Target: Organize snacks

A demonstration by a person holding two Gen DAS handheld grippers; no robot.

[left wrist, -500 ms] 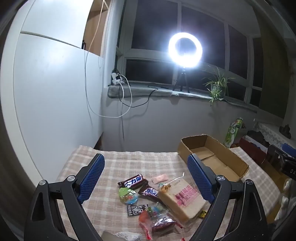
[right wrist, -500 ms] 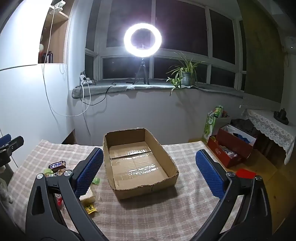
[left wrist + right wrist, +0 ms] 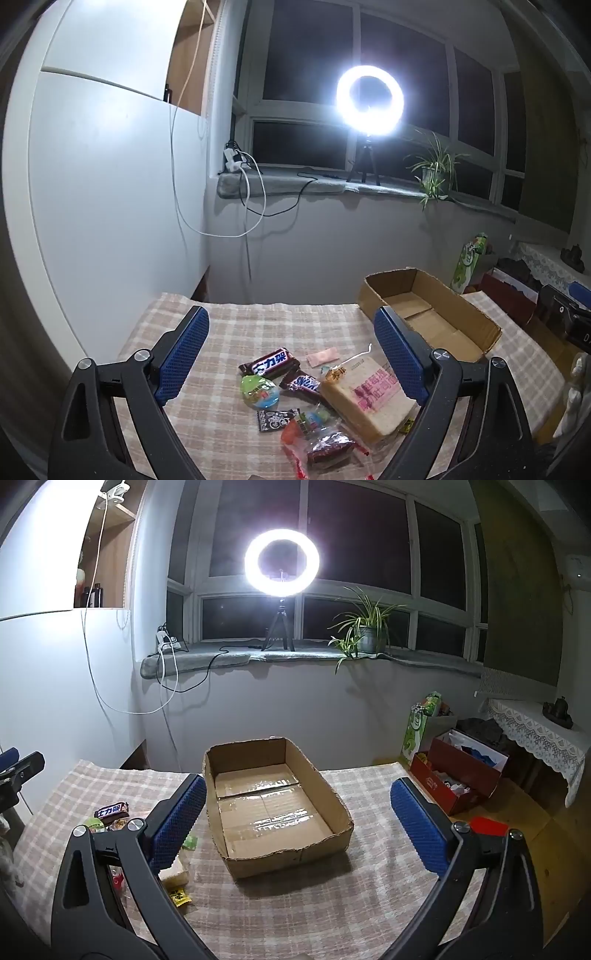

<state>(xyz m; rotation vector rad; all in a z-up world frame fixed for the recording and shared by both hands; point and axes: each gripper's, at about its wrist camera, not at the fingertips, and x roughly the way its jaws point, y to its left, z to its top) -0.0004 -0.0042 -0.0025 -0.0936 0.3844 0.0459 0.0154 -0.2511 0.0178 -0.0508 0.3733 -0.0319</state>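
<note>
The snacks lie heaped and overlapping on the checked surface (image 3: 229, 332), so the likeliest slip is a muddled grab — the left tongs (image 3: 291, 354) closing on two wrappers at once, or pinching only the loose film of the clear red-filled bag (image 3: 325, 446) so that it slides out on the way over. The wrapped sponge cake (image 3: 369, 395) looks soft and wide; a hard squeeze would probably crush it, and a shallow one could let it tip. The small pieces, such as the pink sachet (image 3: 323, 357) and the black-and-white candy (image 3: 277, 419), lie flat on the cloth, and the tongs may well snag the fabric in trying for them.

Both pairs of tongs are released, spread wide, with nothing between their pads. In the left wrist view the pile sits low in the frame, between and just below the two blue pads, the chocolate bar (image 3: 269, 362) nearest the centre, the green jelly cup (image 3: 258, 391) beside it. The cardboard box (image 3: 273, 805) stands empty at the middle of the right wrist view, framed by the right tongs (image 3: 295, 823) — the snacks there show only at lower left, behind that pad.
</note>
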